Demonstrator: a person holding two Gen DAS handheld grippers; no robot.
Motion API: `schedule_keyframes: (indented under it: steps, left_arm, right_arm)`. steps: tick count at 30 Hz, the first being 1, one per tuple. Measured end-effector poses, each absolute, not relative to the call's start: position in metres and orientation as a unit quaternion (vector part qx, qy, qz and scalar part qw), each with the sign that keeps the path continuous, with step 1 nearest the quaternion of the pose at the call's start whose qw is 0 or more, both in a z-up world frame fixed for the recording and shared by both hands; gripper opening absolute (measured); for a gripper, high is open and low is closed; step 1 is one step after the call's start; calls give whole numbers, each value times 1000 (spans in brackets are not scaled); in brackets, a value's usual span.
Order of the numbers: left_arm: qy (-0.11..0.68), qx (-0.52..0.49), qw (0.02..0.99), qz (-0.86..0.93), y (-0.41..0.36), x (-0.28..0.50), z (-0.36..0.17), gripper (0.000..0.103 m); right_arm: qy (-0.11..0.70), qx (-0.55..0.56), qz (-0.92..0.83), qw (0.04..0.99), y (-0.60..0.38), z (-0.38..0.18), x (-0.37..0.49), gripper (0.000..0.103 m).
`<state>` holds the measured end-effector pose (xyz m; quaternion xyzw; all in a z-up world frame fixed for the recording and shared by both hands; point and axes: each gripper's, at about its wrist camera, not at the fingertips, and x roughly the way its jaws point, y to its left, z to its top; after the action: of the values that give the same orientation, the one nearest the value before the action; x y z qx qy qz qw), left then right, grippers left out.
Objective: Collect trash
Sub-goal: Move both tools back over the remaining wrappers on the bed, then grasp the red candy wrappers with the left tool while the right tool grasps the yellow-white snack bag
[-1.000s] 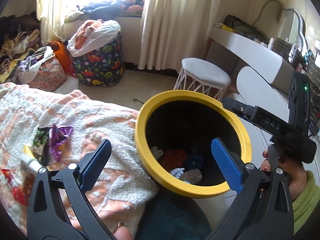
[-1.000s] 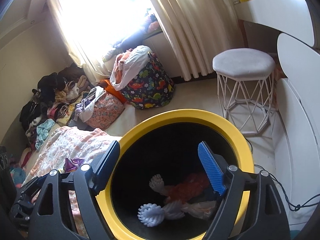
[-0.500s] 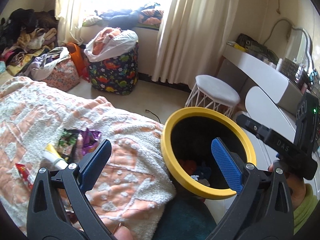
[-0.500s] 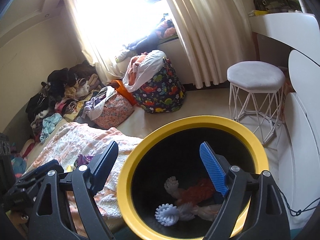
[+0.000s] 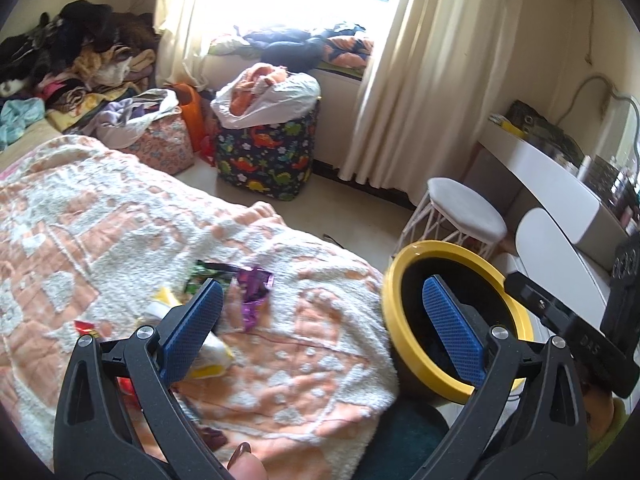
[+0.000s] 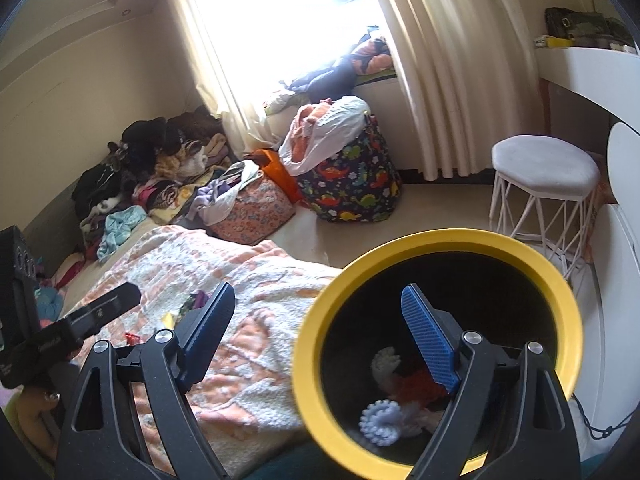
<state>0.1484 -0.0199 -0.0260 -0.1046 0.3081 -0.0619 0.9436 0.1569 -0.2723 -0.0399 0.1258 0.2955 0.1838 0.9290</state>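
Plainly, the left gripper (image 5: 320, 316) stands wide open with nothing between its blue pads, hovering over the peach-and-white blanket (image 5: 120, 232) that covers the bed. Just past its left pad lies a small cluster of trash: a purple wrapper (image 5: 254, 294), a green wrapper (image 5: 204, 274) beside it, a yellow-and-white wrapper (image 5: 212, 356) partly hidden by the finger, and a red wrapper (image 5: 86, 326) nearer the edge of view. None of these touches the pads.

The right gripper (image 6: 316, 334) is likewise released and empty (its jaws have just been widening). Its right pad hangs over the mouth of the yellow-rimmed bin (image 6: 316, 344), its left pad over the blanket. Inside the bin lie a pale blue frilled piece (image 6: 378, 420), a white piece (image 6: 384, 362) and a crumpled red-orange piece (image 6: 416, 386).

The bin stands on the floor tight against the blanket's edge. Beyond it are a white stool (image 6: 544, 168), a dinosaur-print bag (image 6: 352, 188) stuffed with clothes, and a heap of clothing (image 6: 160, 172) by the curtained window.
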Motion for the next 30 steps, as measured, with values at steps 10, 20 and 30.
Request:
schedule_keyframes:
  steps: [10, 20, 30]
  left_arm:
    - [301, -134, 944, -20, 27, 146, -29, 92]
    - [296, -180, 938, 28, 85, 141, -36, 92]
    - [311, -205, 925, 75, 133, 131, -57, 92]
  right_arm:
    - [309, 112, 221, 918, -230, -40, 153, 83]
    - [327, 94, 258, 904, -180, -43, 160, 83]
    - [366, 74, 310, 875, -125, -60, 164, 83]
